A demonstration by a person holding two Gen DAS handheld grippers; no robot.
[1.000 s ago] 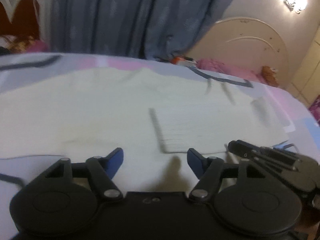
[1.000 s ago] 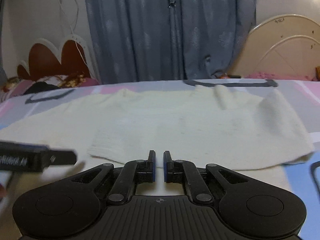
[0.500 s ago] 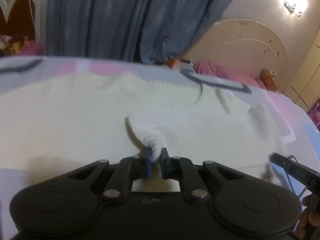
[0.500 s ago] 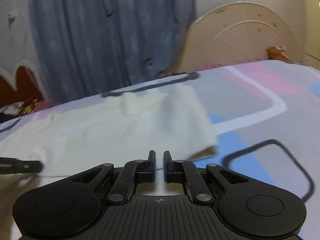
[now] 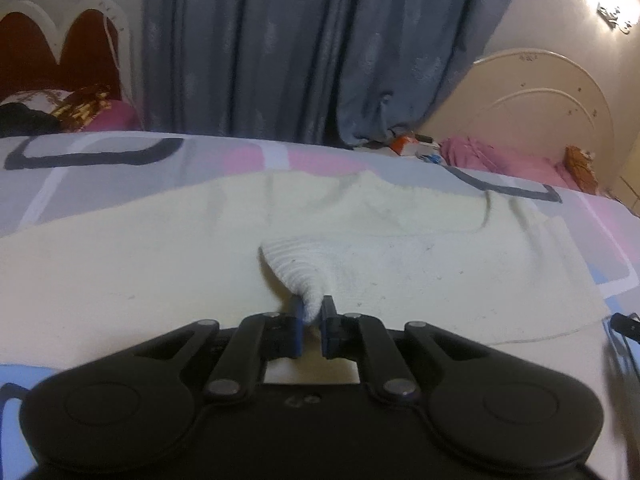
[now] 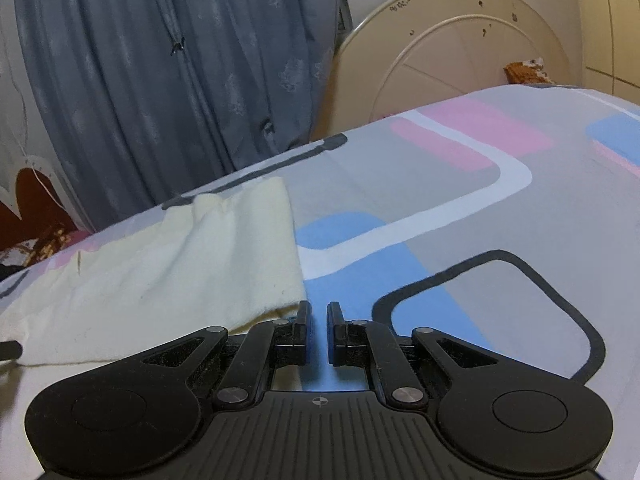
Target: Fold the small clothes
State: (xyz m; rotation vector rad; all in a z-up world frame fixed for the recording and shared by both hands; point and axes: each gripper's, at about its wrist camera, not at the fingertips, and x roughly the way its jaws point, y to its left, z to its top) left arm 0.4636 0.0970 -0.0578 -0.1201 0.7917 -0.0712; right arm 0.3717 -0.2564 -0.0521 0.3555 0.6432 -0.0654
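A cream knitted sweater [image 5: 140, 264] lies spread flat on the bed. My left gripper [image 5: 311, 322] is shut on the ribbed cuff [image 5: 304, 276] of its sleeve, which lies folded over the body, and lifts the cuff into a peak. In the right wrist view the sweater's right edge [image 6: 224, 248] lies to the left of my right gripper [image 6: 318, 322]. That gripper is shut with a narrow gap, holds nothing, and sits over the bedsheet next to the sweater's near corner.
The bedsheet [image 6: 460, 184] is grey with pink, blue and white shapes. Blue curtains [image 5: 312, 48] hang behind. A cream headboard [image 5: 540, 96] stands at the right, a red and white one [image 5: 60, 44] at the left. Small clutter [image 5: 412, 146] lies at the far edge.
My left gripper closed on the sleeve cuff and has lifted it. My right gripper swung right, away from the sweater's middle to its right edge.
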